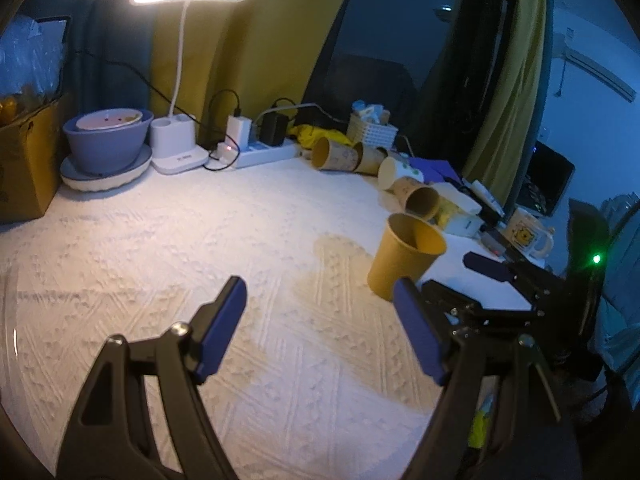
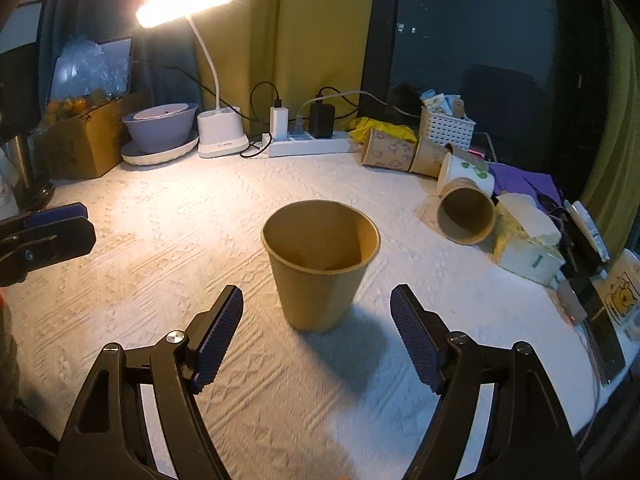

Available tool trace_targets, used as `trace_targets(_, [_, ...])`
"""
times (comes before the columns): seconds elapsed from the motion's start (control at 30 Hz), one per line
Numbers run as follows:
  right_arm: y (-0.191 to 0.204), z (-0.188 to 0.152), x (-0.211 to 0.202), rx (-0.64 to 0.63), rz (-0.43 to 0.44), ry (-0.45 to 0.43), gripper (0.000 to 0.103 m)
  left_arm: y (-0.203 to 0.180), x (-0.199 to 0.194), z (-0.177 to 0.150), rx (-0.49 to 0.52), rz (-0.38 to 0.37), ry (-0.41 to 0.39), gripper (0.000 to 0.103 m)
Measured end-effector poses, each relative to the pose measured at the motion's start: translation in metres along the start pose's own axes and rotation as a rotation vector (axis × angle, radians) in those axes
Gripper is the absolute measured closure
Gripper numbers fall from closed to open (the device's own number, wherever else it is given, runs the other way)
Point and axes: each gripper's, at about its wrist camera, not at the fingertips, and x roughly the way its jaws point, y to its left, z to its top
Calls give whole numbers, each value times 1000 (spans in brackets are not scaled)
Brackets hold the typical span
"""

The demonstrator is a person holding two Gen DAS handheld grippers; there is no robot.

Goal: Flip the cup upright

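A brown paper cup (image 2: 320,264) stands upright, mouth up, on the white textured tablecloth (image 2: 160,240). My right gripper (image 2: 316,332) is open, its blue pads on either side just short of the cup and not touching it. In the left wrist view the same cup (image 1: 404,256) stands to the right, with the right gripper (image 1: 448,280) beside it. My left gripper (image 1: 320,328) is open and empty above bare cloth, left of the cup. It shows at the left edge of the right wrist view (image 2: 44,236).
Several paper cups (image 2: 464,212) lie on their sides at the back right, near a white basket (image 2: 446,126) and a tissue pack (image 2: 528,244). A lamp base (image 2: 222,132), power strip (image 2: 308,144), purple bowl (image 2: 160,126) and cardboard box (image 2: 84,144) line the back. A mug (image 1: 528,236) stands at the right.
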Motion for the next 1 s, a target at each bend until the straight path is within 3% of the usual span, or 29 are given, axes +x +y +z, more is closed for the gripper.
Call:
trace_targets(0.47, [-6, -15, -55, 28, -47, -38, 24, -36, -26, -8, 65, -22, -3, 26])
trace_targets(0.53, [-8, -15, -65, 31, -53, -50, 24, -41, -30, -7, 79, -24, -12, 21])
trace_targets(0.6, [-9, -14, -74, 32, -60, -64, 24, -45, -36, -5, 86, -31, -26, 8])
trace_targets(1.0, [-18, 0, -121, 40, -105, -158, 24, -70, -70, 11, 139, -15, -131, 7])
